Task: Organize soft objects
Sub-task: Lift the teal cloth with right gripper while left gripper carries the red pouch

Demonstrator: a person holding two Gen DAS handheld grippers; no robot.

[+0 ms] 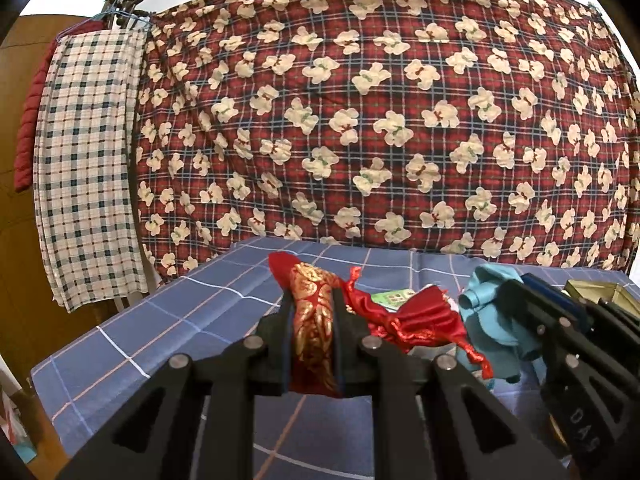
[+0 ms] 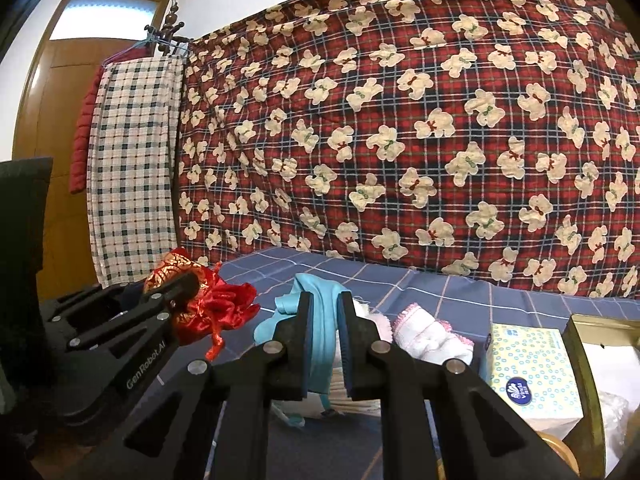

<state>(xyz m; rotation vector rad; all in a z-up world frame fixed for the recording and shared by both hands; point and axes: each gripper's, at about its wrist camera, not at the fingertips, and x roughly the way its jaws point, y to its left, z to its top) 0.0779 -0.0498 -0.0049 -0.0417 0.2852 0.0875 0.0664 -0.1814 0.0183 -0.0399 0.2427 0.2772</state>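
Red satin with gold brocade fills the middle of the left wrist view: we count one red-and-gold drawstring pouch [image 1: 314,320], pinched between the two black fingers of our left gripper [image 1: 312,300] and lifted above the blue checked tablecloth [image 1: 160,320]. Its ruffled red mouth and curly red ribbon trail to the right. Just beside it hangs one crumpled teal cloth [image 1: 486,320], partly hidden by our right gripper [image 1: 516,292], which crosses in front of it. One gold-coloured box [image 1: 600,292] peeks out at the far right edge. Behind the table hangs one red plaid quilt with cream bears [image 1: 380,112], and left of it one cream checked cloth [image 1: 88,176].

From the right wrist view, our right gripper [image 2: 325,312] is clamped narrowly on the teal cloth [image 2: 320,320], which drapes down between the pads. To the left, our left gripper [image 2: 180,284] grips the red-and-gold pouch [image 2: 208,304]. We count one white knit item with pink trim [image 2: 428,332] lying on the tablecloth [image 2: 460,296] beyond the fingers, one dotted tissue pack [image 2: 528,368] to its right, and the gold box [image 2: 584,340] at the edge.
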